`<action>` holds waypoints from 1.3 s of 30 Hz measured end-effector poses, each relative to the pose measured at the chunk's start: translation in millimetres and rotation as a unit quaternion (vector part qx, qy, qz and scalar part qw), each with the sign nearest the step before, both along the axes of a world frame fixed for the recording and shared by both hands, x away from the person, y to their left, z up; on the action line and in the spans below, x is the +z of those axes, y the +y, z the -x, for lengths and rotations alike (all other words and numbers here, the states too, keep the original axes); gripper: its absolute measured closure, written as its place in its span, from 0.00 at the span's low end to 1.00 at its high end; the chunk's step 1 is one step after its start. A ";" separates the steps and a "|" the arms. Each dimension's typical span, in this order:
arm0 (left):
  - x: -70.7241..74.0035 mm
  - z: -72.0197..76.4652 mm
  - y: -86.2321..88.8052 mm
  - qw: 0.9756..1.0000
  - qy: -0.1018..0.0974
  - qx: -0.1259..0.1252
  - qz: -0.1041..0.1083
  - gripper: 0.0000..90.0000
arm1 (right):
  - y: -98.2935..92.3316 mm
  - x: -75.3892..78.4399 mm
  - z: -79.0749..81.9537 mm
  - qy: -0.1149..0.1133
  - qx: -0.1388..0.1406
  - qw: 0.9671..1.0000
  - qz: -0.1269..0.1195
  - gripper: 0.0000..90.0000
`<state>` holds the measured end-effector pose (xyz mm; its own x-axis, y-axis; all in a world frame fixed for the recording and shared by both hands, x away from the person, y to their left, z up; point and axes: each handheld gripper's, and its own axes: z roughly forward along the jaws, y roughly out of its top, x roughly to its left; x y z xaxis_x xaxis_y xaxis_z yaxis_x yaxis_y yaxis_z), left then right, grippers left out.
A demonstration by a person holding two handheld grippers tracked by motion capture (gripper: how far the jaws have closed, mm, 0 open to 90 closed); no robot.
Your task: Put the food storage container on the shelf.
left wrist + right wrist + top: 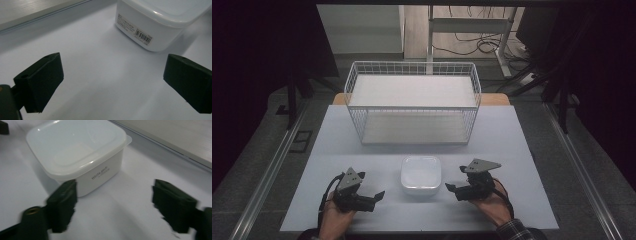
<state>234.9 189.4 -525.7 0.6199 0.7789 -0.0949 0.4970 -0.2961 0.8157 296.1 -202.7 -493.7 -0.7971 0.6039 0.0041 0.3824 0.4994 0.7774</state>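
The lidded white container [421, 175] sits squarely between the left tongs [373, 198] and right tongs [454, 189], both wide open, empty, about equally near it.

The person's left hand [333, 216] comes in from the bottom edge and holds the left gripper [378, 196], its jaws spread wide with nothing between the fingertips. The right hand [490, 206], with a plaid sleeve [513, 230] at the wrist, cups the right gripper [452, 190] from beneath; its jaws also stand wide apart and empty. The two sets of fingertips point inward, toward each other.
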 end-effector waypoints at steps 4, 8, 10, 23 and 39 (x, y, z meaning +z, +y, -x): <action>0.8 -0.2 1.3 1.000 0.004 -0.008 0.029 0.03 | 5.1 -2.5 3.3 -0.019 0.005 1.000 0.020 0.04; 0.6 -0.3 1.4 0.999 -0.005 -0.008 0.032 0.02 | 3.4 -2.3 1.5 -0.013 0.010 1.000 0.011 0.03; 0.7 -0.9 0.2 1.000 -0.003 -0.009 0.026 0.03 | 3.0 -3.1 0.6 -0.012 0.014 1.000 0.014 0.03; 10.7 -24.9 -18.2 0.998 0.016 -0.030 0.046 0.03 | 9.5 0.7 -3.9 -0.008 0.014 1.000 0.002 0.03; 21.7 -61.2 -62.1 0.996 0.023 -0.077 0.028 0.02 | 27.4 8.5 -21.8 0.040 0.012 0.999 -0.017 0.02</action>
